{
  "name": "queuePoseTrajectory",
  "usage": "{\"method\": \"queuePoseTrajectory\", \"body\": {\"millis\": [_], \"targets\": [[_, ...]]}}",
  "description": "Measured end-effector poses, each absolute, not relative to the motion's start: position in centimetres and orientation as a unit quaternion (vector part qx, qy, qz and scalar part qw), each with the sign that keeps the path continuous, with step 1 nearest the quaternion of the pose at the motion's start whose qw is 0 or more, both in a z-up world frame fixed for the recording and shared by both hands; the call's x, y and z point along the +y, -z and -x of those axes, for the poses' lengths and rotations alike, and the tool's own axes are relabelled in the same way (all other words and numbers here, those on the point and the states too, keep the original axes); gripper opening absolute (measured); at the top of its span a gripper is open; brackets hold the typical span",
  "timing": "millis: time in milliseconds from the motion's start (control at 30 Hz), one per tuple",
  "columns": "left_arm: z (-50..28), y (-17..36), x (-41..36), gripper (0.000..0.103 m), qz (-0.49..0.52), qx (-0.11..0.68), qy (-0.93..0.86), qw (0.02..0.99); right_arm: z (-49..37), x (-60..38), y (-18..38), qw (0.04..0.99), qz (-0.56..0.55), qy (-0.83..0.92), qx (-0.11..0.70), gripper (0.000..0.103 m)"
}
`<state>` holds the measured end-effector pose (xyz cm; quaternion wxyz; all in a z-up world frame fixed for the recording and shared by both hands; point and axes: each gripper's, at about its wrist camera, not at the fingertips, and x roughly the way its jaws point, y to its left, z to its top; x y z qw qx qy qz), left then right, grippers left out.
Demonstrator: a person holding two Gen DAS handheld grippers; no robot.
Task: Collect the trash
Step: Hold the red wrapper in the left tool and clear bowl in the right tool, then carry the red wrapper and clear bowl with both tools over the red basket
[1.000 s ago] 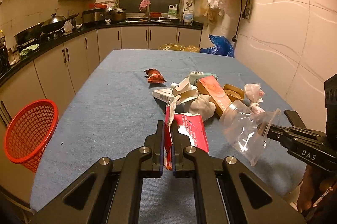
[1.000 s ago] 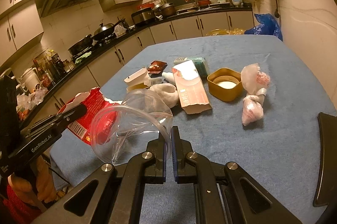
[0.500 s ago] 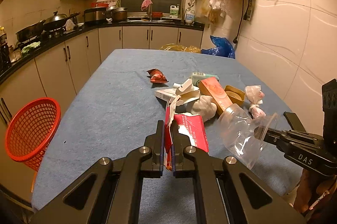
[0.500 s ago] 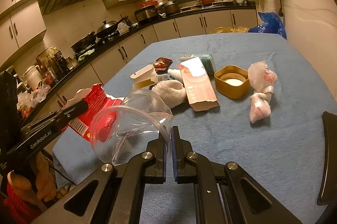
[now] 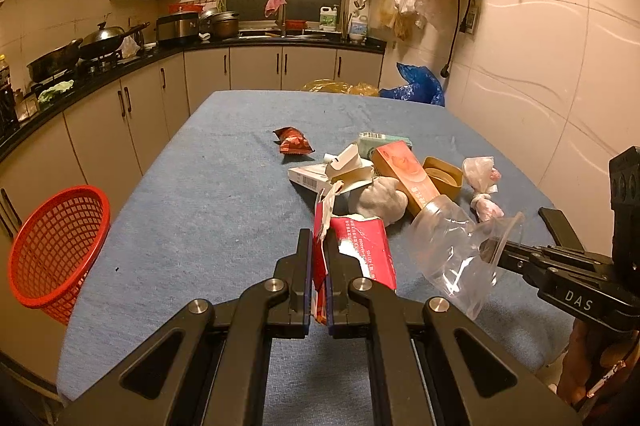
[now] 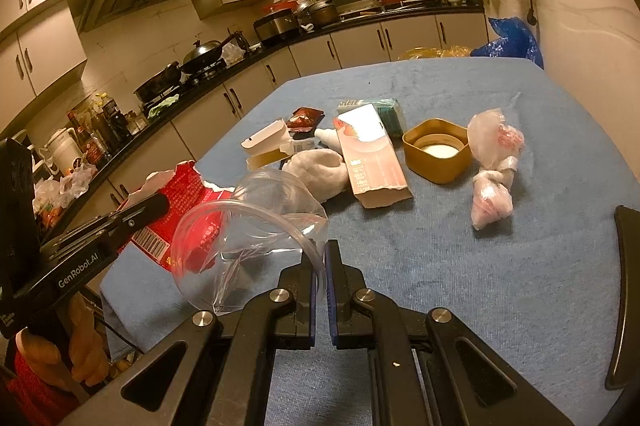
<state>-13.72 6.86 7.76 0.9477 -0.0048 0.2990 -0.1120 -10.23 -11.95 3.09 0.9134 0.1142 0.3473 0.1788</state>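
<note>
My left gripper (image 5: 319,246) is shut on a torn red carton (image 5: 362,250) and holds it above the blue table (image 5: 208,194). It also shows in the right wrist view (image 6: 176,210). My right gripper (image 6: 319,258) is shut on the rim of a clear plastic cup (image 6: 248,226), which shows in the left wrist view (image 5: 452,250) to the right of the carton. A heap of trash lies beyond: a pink box (image 5: 404,174), a grey wad (image 5: 376,200), a brown tub (image 6: 436,150), tied plastic bags (image 6: 494,162), a red snack wrapper (image 5: 292,142).
A red mesh basket (image 5: 56,250) stands off the table's left edge near the cabinets. The wall runs close along the table's right side. A black object (image 6: 628,290) lies at the table's right edge.
Both grippers keep their holds. The views have drawn back and up a little from the trash heap; the carton and cup stay in the same place relative to the grippers.
</note>
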Motion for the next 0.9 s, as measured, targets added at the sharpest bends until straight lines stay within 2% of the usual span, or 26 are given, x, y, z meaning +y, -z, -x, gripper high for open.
{"method": "queuePoseTrajectory", "body": {"millis": [900], "targets": [[13.2,-7.7,7.7,0.005,0.018,0.299,0.108,0.948,9.9,-11.4,-3.7,0.914,-0.112,-0.187,0.343,0.005]]}}
